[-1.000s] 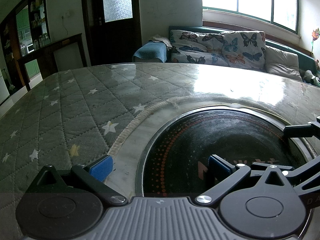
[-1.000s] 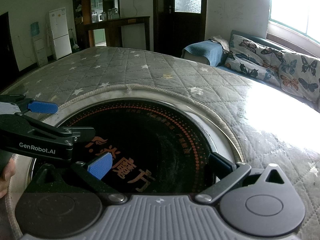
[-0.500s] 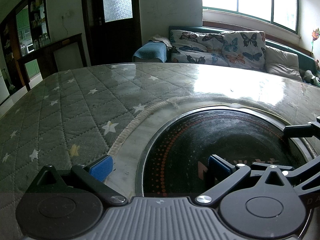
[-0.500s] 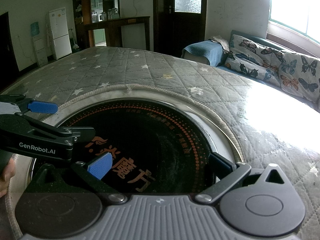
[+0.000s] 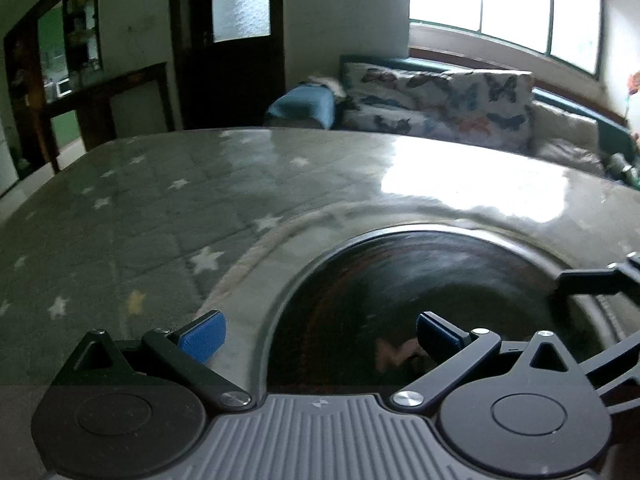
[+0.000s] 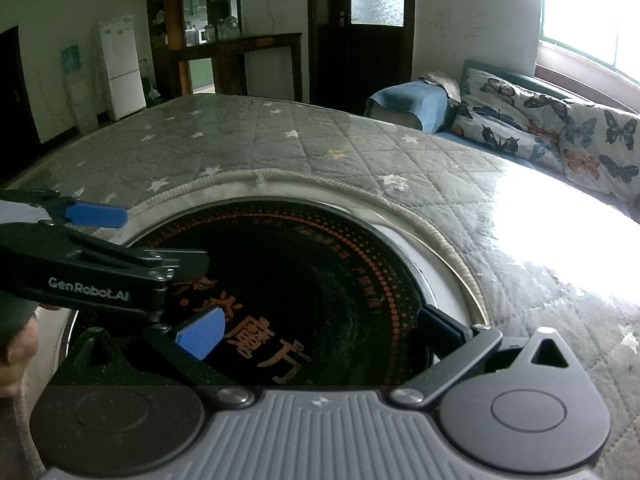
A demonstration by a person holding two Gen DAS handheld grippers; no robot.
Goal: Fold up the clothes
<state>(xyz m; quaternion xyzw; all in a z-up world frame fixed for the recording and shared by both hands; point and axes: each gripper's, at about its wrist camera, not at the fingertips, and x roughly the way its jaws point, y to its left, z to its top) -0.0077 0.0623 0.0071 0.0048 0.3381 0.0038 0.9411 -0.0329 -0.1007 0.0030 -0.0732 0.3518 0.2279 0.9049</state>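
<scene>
both grippers hover low over the black round hotplate [image 6: 320,280] set in the table, jaws apart and holding nothing, likely parked at a ready pose. left gripper [image 5: 318,338], right gripper [image 6: 318,330]. beyond them the grey star-quilted cover [image 6: 280,140] lies flat. no clothes show in either view, so their place, heading and long axis cannot be told. a butterfly-print sofa [image 6: 560,132] stands farther off.

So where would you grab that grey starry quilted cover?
Probably its corded rim around the round cutout, approached from the black disc side: it looks like a raised free edge, while the rest of the cover lies flat with nothing to pinch.
</scene>
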